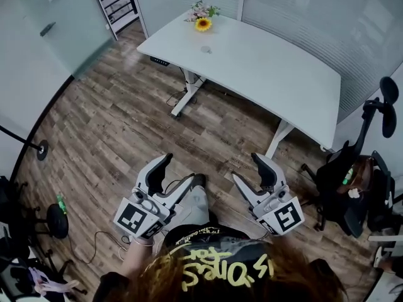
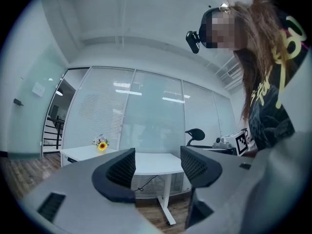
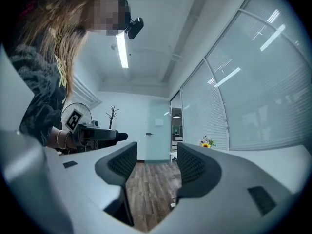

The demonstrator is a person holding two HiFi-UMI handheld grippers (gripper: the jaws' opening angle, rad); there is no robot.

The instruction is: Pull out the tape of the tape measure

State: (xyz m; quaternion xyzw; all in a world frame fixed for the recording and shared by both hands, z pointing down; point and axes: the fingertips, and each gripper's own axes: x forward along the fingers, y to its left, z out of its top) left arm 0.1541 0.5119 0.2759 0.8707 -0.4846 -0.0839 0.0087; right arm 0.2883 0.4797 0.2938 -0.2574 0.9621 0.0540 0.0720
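Left gripper [image 1: 182, 168] and right gripper [image 1: 245, 167] hang wide open and empty, aimed toward white table [image 1: 271, 68].

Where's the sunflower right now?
Head view, upper centre: the sunflower sits at the far corner of the white table, just beyond a small round object.
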